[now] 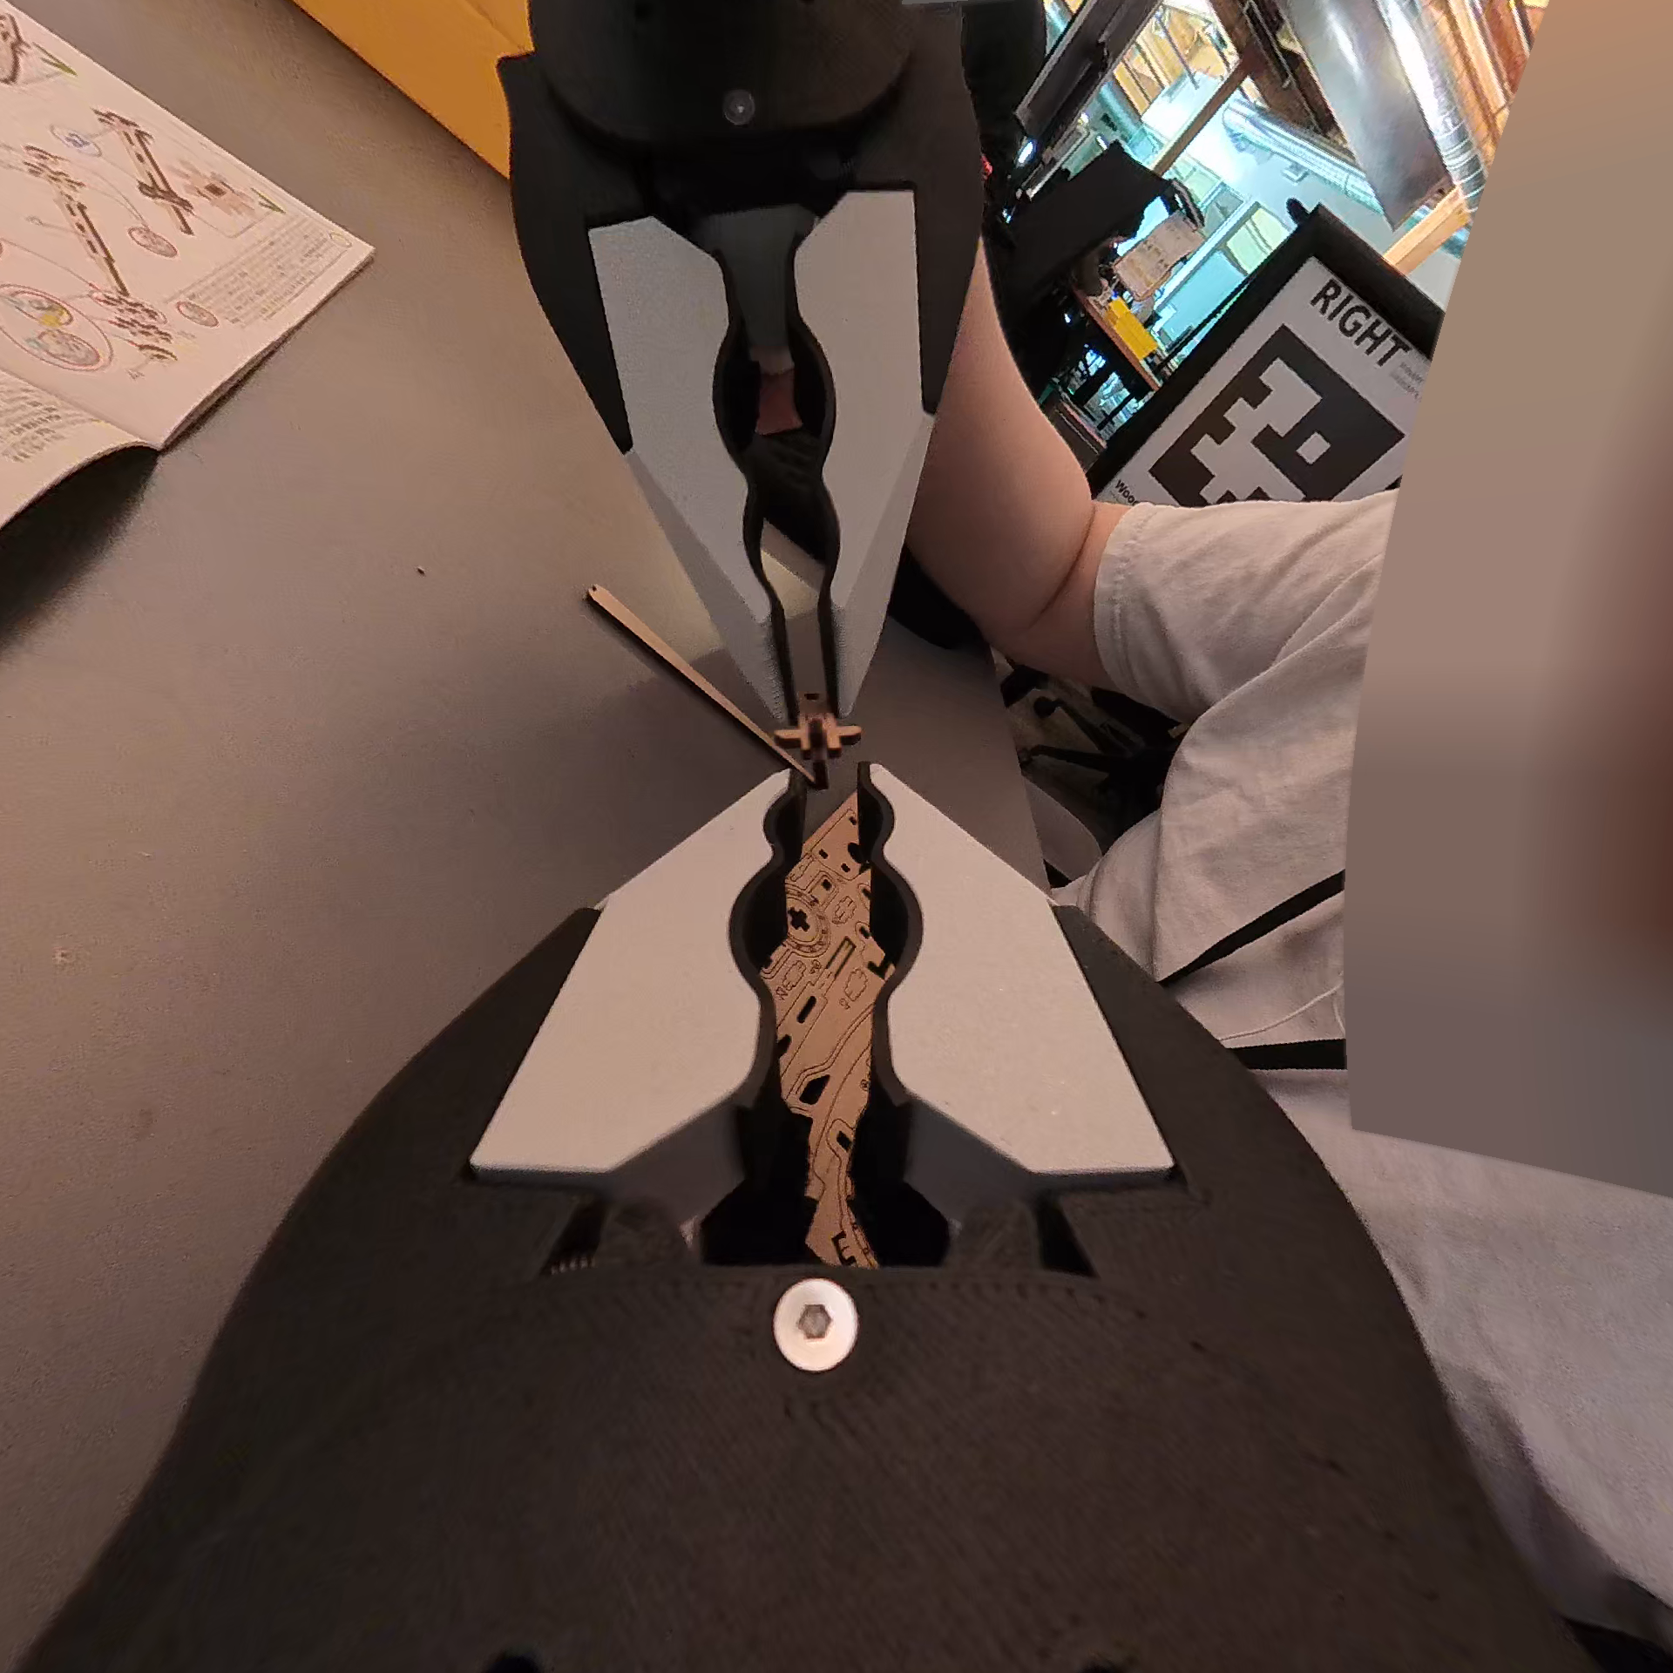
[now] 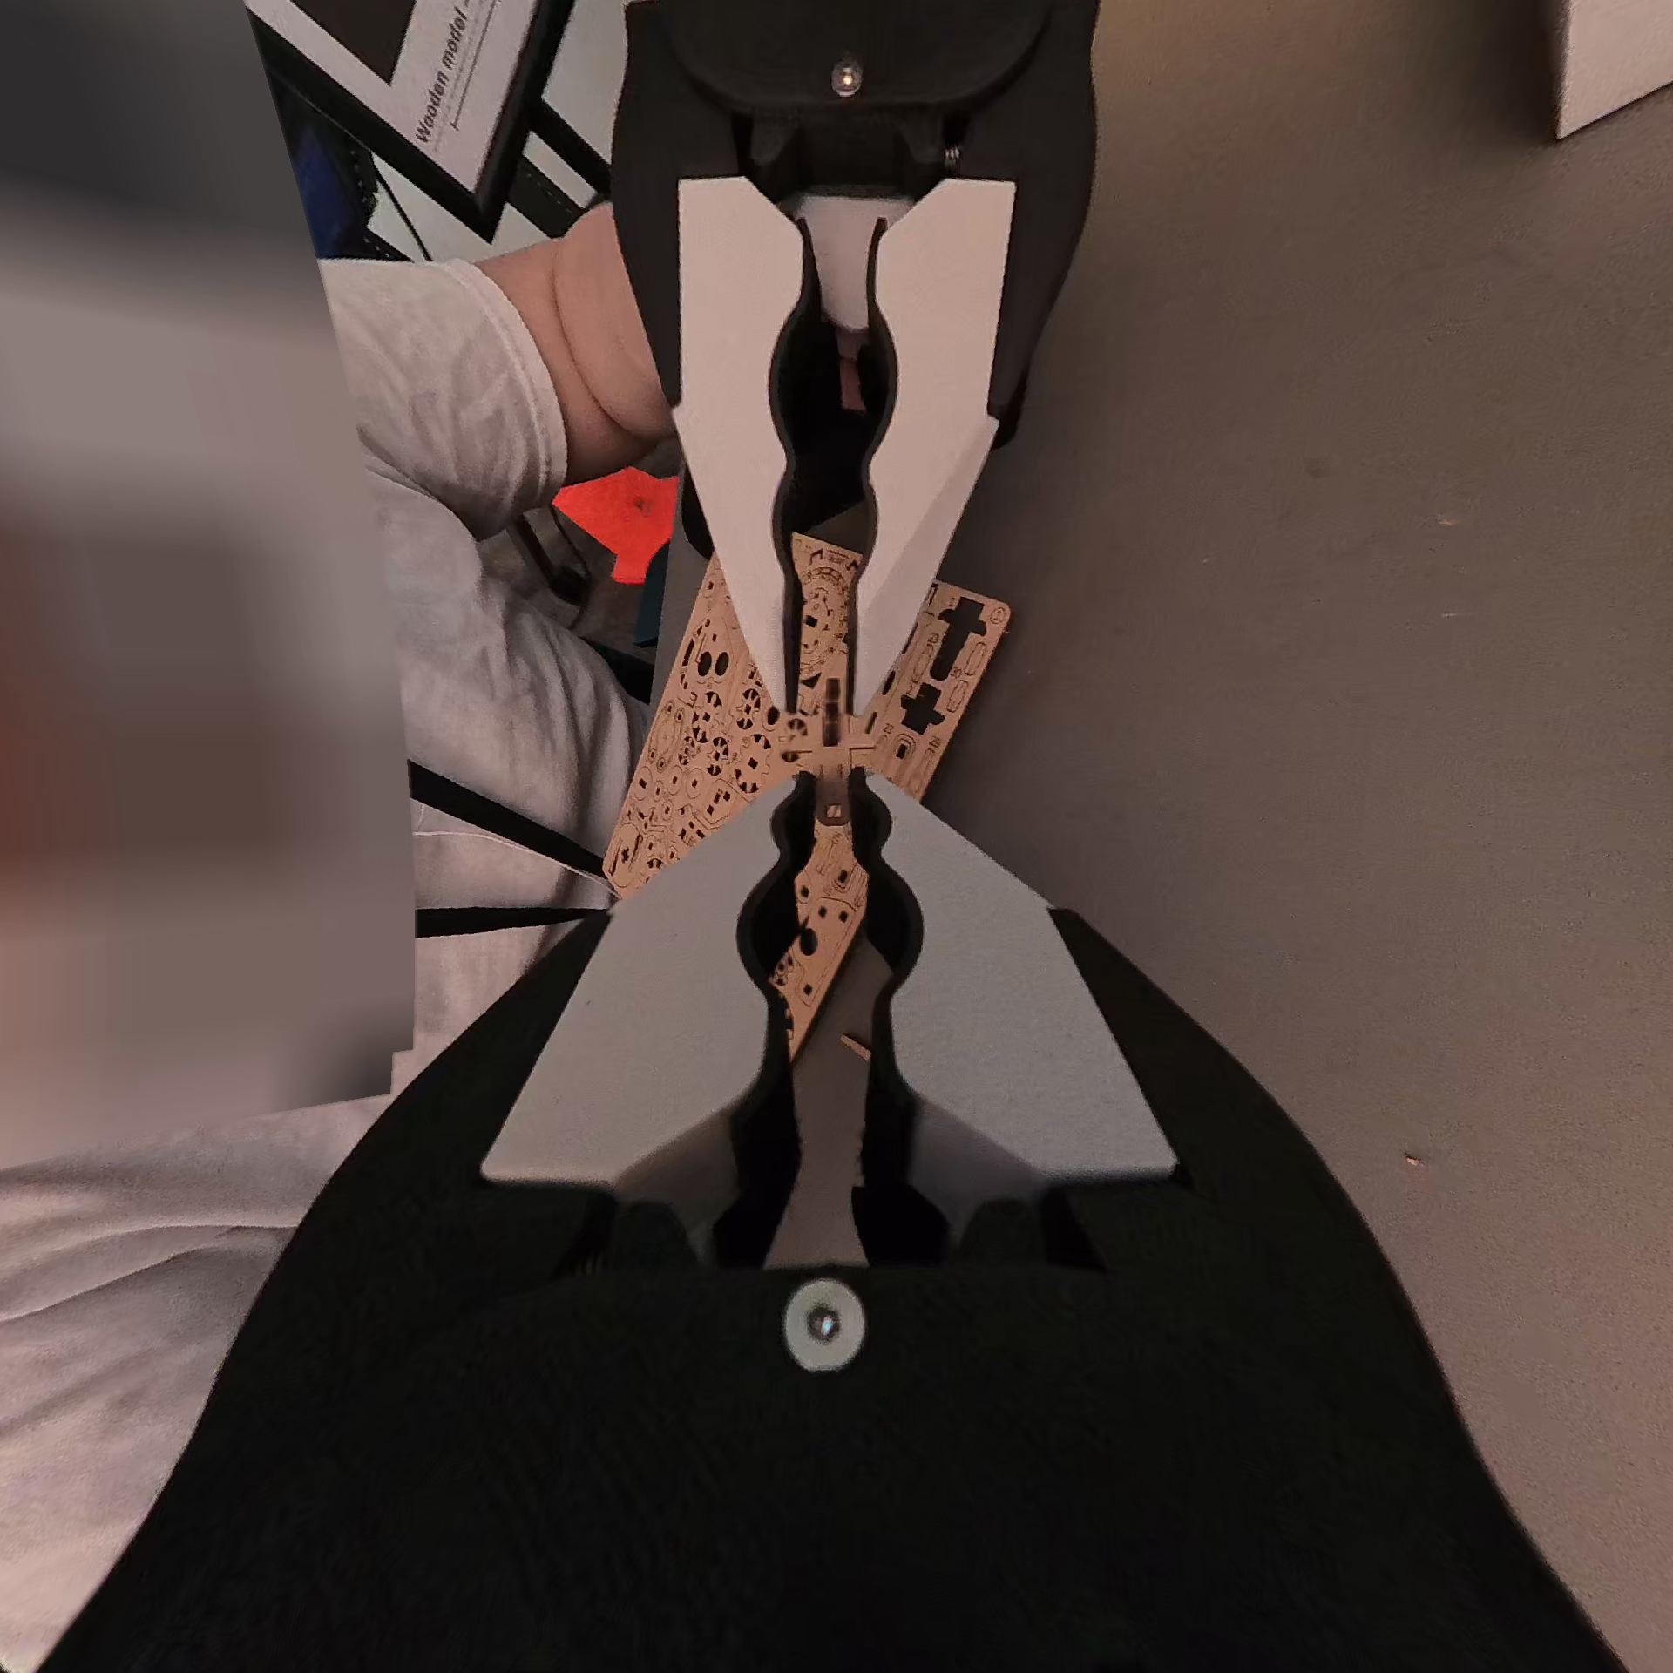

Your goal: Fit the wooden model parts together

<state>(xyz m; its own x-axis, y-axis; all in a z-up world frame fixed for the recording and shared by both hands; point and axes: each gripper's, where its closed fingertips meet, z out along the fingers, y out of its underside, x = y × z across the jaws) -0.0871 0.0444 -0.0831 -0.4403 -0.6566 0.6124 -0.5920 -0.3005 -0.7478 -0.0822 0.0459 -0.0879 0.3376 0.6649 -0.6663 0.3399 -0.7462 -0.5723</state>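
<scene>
My two grippers meet tip to tip above the grey table [image 1: 272,815]. My left gripper [image 1: 828,779] is shut on one end of a thin wooden stick [image 1: 688,674], which slants away to the upper left. My right gripper [image 1: 815,702] comes in from the top, shut on a small cross-shaped wooden part [image 1: 819,733] that touches the stick's held end. In the right wrist view, my right gripper [image 2: 828,780] is at the bottom and the left gripper [image 2: 819,702] is opposite it. The joined parts [image 2: 824,738] are blurred between them. A laser-cut wooden parts sheet [image 2: 706,724] lies on the table below.
An open instruction booklet [image 1: 136,272] lies at the far left, with a yellow box [image 1: 434,72] behind it. A person's arm [image 1: 1023,507] and white shirt [image 1: 1222,679] are at the right. A framed marker board [image 1: 1285,407] stands beyond. A white box [image 2: 1620,63] is at the table's corner. My left and right fingertips are right by each other.
</scene>
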